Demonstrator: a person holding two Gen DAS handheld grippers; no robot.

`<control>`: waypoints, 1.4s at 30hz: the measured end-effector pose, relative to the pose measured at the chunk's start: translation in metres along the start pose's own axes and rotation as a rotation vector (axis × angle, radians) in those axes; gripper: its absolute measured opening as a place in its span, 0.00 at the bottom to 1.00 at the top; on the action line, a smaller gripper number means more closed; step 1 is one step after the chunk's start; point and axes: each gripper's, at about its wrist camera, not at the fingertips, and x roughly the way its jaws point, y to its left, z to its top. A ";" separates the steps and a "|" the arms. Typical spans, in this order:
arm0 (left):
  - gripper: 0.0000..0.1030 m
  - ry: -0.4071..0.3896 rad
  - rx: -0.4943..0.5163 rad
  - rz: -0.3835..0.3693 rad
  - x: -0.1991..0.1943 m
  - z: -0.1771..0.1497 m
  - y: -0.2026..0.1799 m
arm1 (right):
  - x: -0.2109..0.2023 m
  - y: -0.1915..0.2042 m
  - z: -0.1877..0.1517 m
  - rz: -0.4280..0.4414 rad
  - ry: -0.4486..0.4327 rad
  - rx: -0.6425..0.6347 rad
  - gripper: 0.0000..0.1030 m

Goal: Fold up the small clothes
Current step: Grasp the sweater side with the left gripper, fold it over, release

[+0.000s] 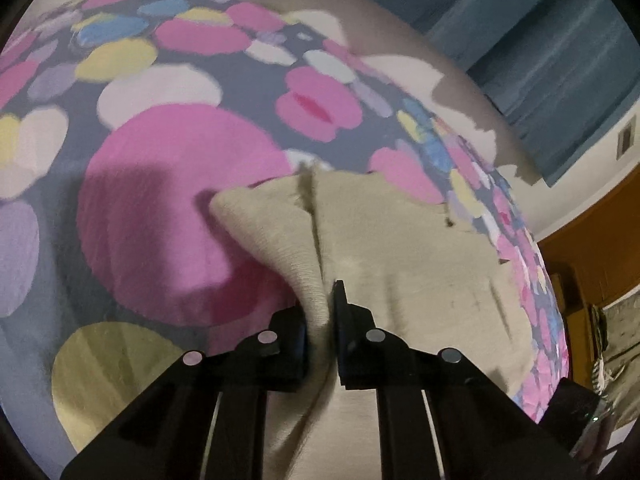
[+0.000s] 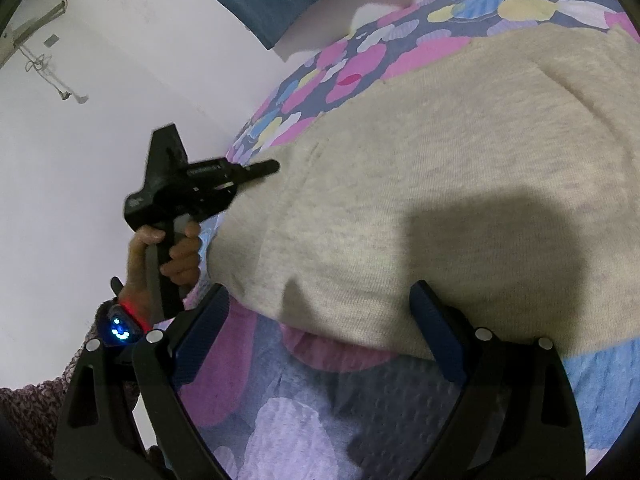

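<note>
Left wrist view: the left tongs (image 1: pixel 320 316) are pinched narrow on a raised fold of the beige knit garment (image 1: pixel 400 248), which lies on a bedspread (image 1: pixel 160 128) printed with pink, yellow and blue blobs.

Right wrist view: the right tongs (image 2: pixel 320 336) stand wide, holding nothing, their 2 blue pads at the garment's (image 2: pixel 440 152) near edge. A hand (image 2: pixel 176 256) grips the left tongs (image 2: pixel 264 168), whose tip meets the garment's left edge.

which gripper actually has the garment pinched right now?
The left gripper: shut on a fold of the beige knit garment. The right gripper stands open.
</note>
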 end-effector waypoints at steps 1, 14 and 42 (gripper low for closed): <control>0.11 -0.006 0.012 -0.005 -0.004 0.003 -0.010 | -0.001 0.000 0.000 0.000 0.000 0.004 0.89; 0.09 -0.032 0.165 -0.028 0.004 0.021 -0.139 | -0.046 -0.016 0.003 0.019 0.031 0.072 0.89; 0.41 0.059 0.261 0.040 0.104 -0.054 -0.225 | -0.099 -0.055 -0.020 0.018 0.011 0.155 0.89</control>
